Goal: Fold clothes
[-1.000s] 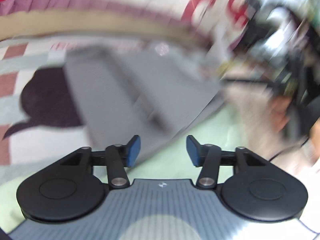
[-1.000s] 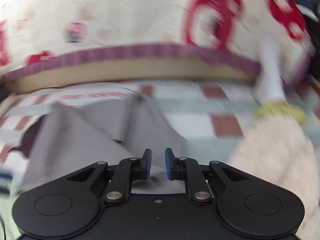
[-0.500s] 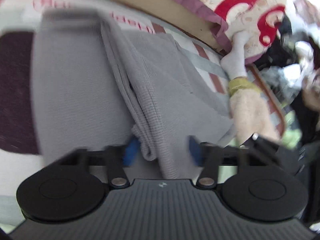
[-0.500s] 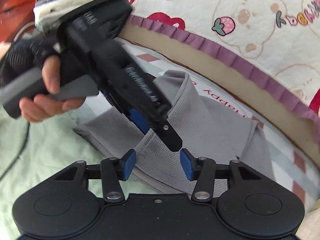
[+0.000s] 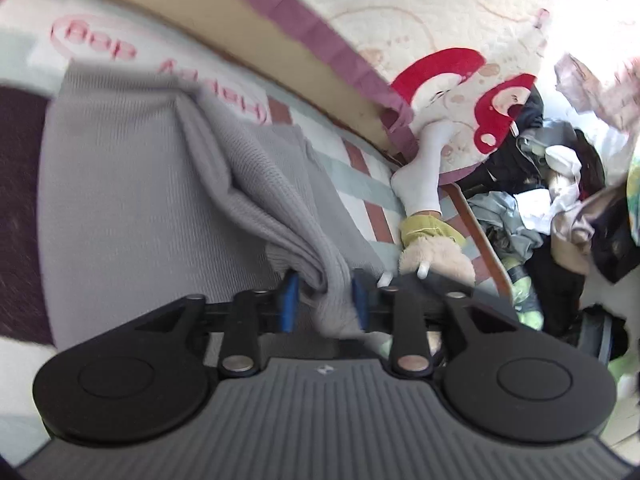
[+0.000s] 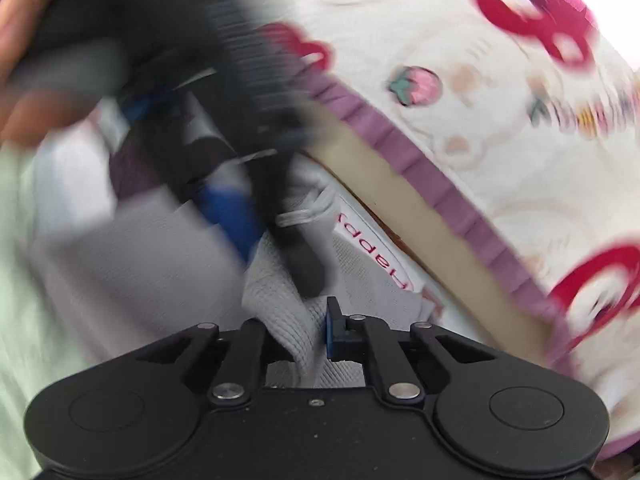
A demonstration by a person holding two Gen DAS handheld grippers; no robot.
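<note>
A grey knit garment (image 5: 132, 200) is lying on a patterned bed sheet (image 5: 352, 168) beside a strawberry-print quilt (image 6: 460, 80). A second ago both claws were hovering empty above it; now both are gripping a bunched fold at its near edge. The left claw (image 5: 323, 300) is easing wider with cloth still between its blue pads. The right claw (image 6: 308, 332) is pressing together on the same ridge, so a fold seems to be starting. The garment's long axis is running away from the claws towards the quilt.
</note>
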